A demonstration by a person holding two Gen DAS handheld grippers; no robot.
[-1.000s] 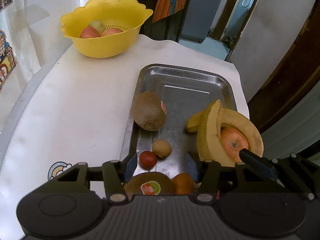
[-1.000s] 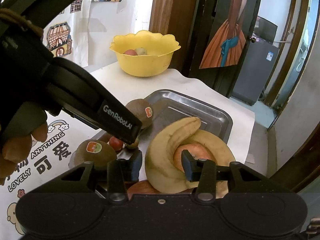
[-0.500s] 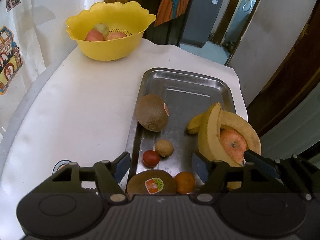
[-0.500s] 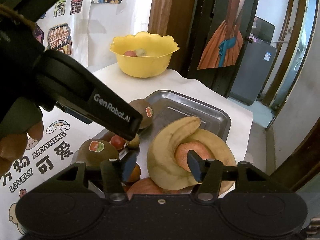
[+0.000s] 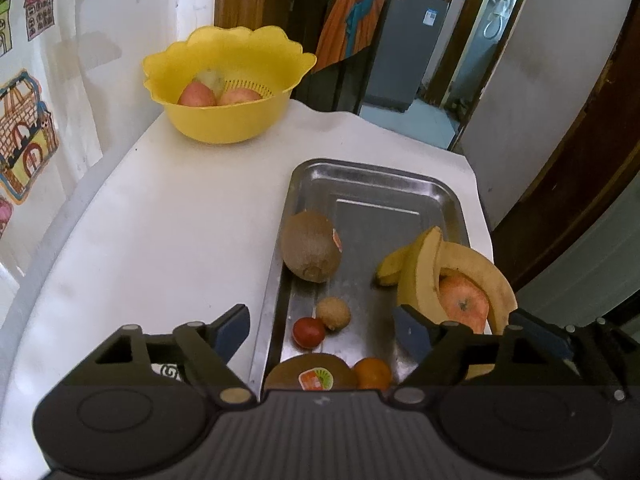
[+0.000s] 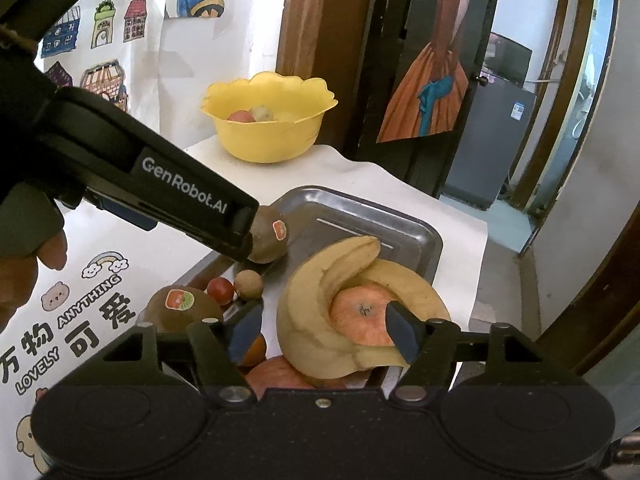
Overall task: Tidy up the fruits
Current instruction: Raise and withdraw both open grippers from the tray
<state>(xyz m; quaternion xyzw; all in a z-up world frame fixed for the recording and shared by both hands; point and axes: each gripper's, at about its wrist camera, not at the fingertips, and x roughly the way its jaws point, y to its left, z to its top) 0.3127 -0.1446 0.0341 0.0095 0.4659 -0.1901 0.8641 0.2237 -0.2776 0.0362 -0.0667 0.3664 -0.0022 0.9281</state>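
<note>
From the left wrist, the left gripper is hovering over the near end of the metal tray, its jaws having just been opening and now standing wide with nothing pressed between the pads. Below that gap, a stickered kiwi, a small orange, a red cherry tomato and a small tan fruit are lying on the tray floor. A second kiwi is resting against the tray's left wall farther on, and bananas are curling around an apple at the right edge. A yellow bowl holding several fruits is standing at the far end of the white table. From the right wrist, the right gripper is poised just over the bananas and the apple, its jaws having just been opening too; the pads are flanking the fruit without visibly pressing it. The left gripper's black body is crossing the frame at left, its tip in front of the far kiwi, with a hand behind it.
</note>
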